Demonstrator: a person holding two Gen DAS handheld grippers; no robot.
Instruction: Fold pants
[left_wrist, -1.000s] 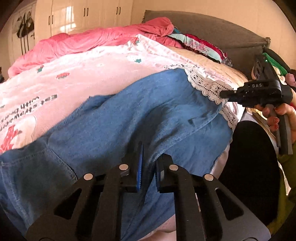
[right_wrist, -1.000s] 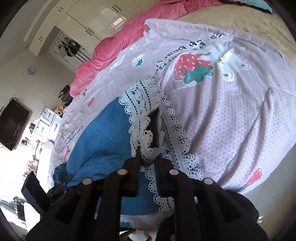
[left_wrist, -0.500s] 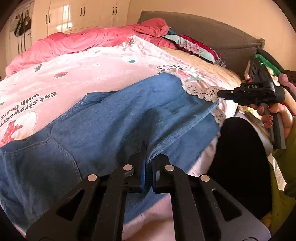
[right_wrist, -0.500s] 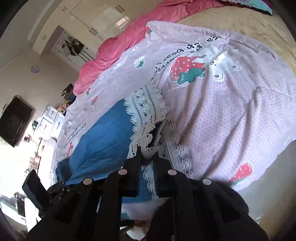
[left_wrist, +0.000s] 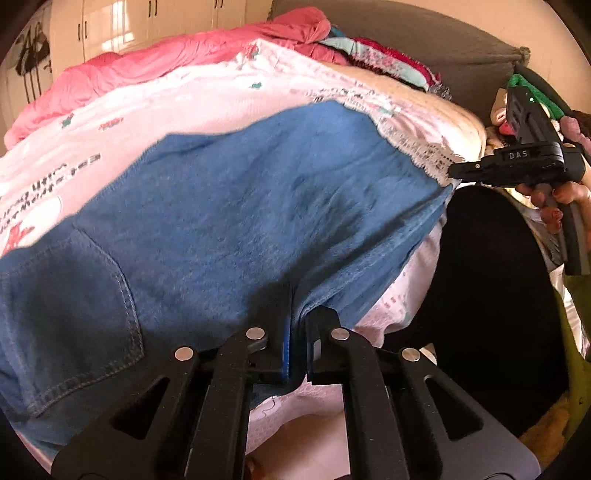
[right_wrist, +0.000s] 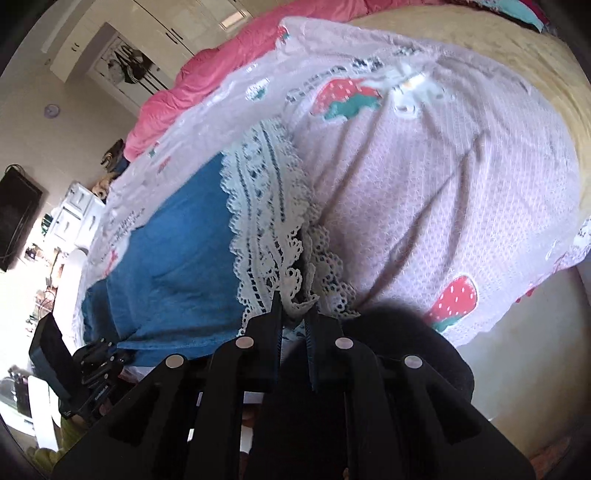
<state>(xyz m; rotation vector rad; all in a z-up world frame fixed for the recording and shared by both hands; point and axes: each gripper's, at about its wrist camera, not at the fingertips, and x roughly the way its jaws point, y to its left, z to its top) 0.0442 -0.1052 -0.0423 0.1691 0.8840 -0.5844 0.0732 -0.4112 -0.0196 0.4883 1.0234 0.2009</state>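
Note:
Blue denim pants (left_wrist: 229, 221) with a white lace hem (right_wrist: 269, 206) lie across a pink strawberry-print bedspread (left_wrist: 192, 92). My left gripper (left_wrist: 297, 314) is shut on the near edge of the denim, about midway along the leg. My right gripper (right_wrist: 295, 306) is shut on the lace hem at the leg's end. In the left wrist view, the right gripper (left_wrist: 456, 171) reaches in from the right, held by a hand (left_wrist: 554, 199), pinching the lace corner. The left gripper (right_wrist: 118, 350) shows at the lower left of the right wrist view.
A pink duvet (left_wrist: 140, 70) and bunched clothes (left_wrist: 380, 59) lie at the far side against a grey headboard (left_wrist: 424, 40). Wardrobe doors (left_wrist: 147, 22) stand behind. A dark round shape (left_wrist: 491, 295) sits below the bed edge. A television (right_wrist: 16, 218) and white drawers (right_wrist: 77, 210) stand at left.
Both grippers have pulled the pants toward the bed's near edge. The right gripper's jaws closed tighter on the lace hem. The denim now lies flatter and stretched between the two grips.

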